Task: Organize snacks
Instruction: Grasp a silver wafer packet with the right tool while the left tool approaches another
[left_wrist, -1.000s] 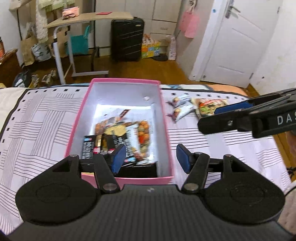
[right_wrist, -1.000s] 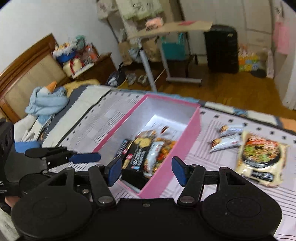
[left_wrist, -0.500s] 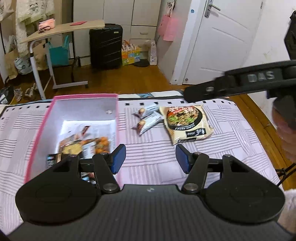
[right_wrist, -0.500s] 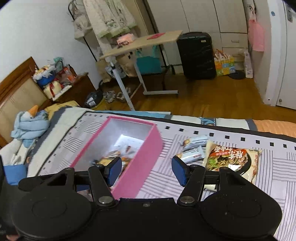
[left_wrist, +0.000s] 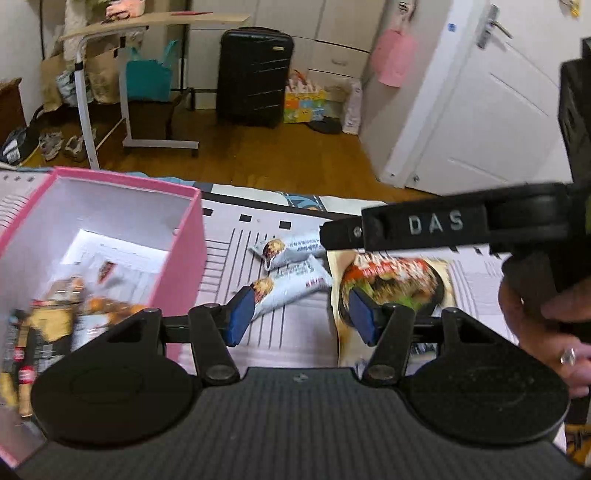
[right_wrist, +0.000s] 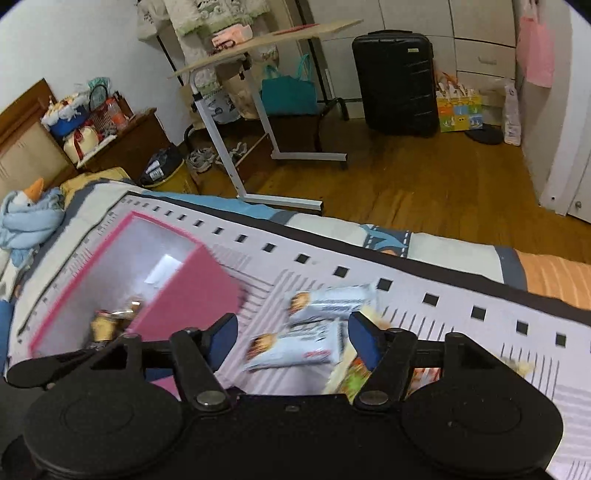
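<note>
A pink box (left_wrist: 186, 258) with several snack packs (left_wrist: 55, 314) inside sits on the striped bedspread (left_wrist: 295, 332), at the left in both views (right_wrist: 184, 291). Two silver snack bars (left_wrist: 291, 284) (right_wrist: 295, 347) lie right of it, next to an instant noodle packet (left_wrist: 395, 284) (right_wrist: 354, 373). My left gripper (left_wrist: 301, 317) is open and empty, just short of the near bar. My right gripper (right_wrist: 291, 336) is open and empty above the two bars; it shows in the left wrist view as a black arm (left_wrist: 443, 221) held by a hand (left_wrist: 546, 332).
The bed's far edge (right_wrist: 406, 254) drops to a wooden floor (right_wrist: 424, 177). Beyond stand a rolling side table (right_wrist: 266, 44), a black suitcase (right_wrist: 395, 81) and a white door (left_wrist: 491, 110). A blue cloth (right_wrist: 26, 218) lies at the bed's left.
Both grippers have swung right, away from the pink box and toward the two snack bars and noodle packet. Both stay open and empty.
</note>
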